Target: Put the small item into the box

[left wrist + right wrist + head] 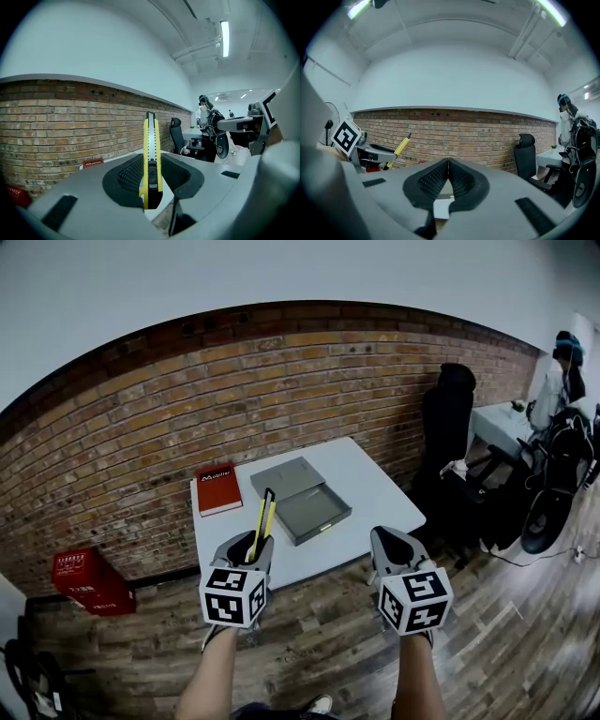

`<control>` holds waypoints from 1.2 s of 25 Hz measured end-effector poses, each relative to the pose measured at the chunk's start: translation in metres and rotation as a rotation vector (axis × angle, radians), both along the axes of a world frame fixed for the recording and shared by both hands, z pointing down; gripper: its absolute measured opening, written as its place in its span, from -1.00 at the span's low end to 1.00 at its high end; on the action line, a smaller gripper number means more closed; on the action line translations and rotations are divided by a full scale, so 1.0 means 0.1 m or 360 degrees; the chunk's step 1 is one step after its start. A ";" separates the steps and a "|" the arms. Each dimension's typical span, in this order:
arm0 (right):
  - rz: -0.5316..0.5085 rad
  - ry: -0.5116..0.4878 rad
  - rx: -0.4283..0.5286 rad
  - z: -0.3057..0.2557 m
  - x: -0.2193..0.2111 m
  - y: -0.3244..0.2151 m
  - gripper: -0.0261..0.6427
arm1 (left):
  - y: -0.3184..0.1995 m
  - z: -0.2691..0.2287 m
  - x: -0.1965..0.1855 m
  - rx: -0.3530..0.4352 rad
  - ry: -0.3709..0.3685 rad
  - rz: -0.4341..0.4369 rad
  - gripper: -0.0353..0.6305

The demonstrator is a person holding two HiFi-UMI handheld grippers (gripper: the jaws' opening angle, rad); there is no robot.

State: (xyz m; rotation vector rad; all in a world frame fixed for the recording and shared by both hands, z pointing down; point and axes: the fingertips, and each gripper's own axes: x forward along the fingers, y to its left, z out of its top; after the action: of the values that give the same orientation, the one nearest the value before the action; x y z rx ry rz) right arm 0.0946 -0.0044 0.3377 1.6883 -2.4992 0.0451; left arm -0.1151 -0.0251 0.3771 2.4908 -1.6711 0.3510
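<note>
The left gripper's (249,545) fingers (129,174) are clamped on a yellow utility knife (151,159) – its lower end sits between the pads and the rest sticks up and out well past the tips. In the head view the knife's far end lies just left of the open grey box (314,512) at the centre of the frame, on the white table (375,488). The right gripper (448,161), lower right of centre, has its fingers pressed together on nothing. A red book (217,487) lies left of the box – its grey lid (286,478) rests just behind
</note>
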 end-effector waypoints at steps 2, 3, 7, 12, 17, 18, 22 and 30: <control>-0.0018 -0.0003 0.0005 -0.01 0.01 -0.03 -0.86 | -0.02 -0.01 0.01 0.0001 -0.0010 -0.0016 -0.50; -0.0025 -0.0004 0.0009 -0.02 0.01 -0.05 -0.86 | -0.03 -0.01 0.01 0.0003 -0.0013 -0.0022 -0.50; -0.0042 -0.0009 0.0016 -0.03 0.03 -0.12 -0.86 | -0.07 -0.02 0.02 0.0008 -0.0024 -0.0041 -0.50; -0.0065 0.0001 0.0019 -0.04 0.01 -0.26 -0.86 | -0.19 -0.01 0.00 0.0008 -0.0020 -0.0060 -0.50; -0.0065 0.0011 0.0016 0.00 0.02 -0.45 -0.86 | -0.38 0.02 0.01 0.0019 -0.0019 -0.0061 -0.50; -0.0067 0.0013 0.0015 0.01 0.00 -0.50 -0.86 | -0.44 0.03 0.00 0.0018 -0.0016 -0.0061 -0.50; -0.0070 0.0029 0.0004 0.06 -0.05 -0.75 -0.86 | -0.72 0.07 -0.04 0.0013 0.0000 -0.0058 -0.50; -0.0054 0.0058 -0.0031 0.14 -0.18 -1.47 -0.86 | -1.45 0.17 -0.15 -0.0018 0.0008 -0.0037 -0.50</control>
State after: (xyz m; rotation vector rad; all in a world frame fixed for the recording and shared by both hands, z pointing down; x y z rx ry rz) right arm 0.0769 -0.1513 0.3515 1.6244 -2.4921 0.0352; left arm -0.1304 -0.1705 0.3945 2.4602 -1.6897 0.3501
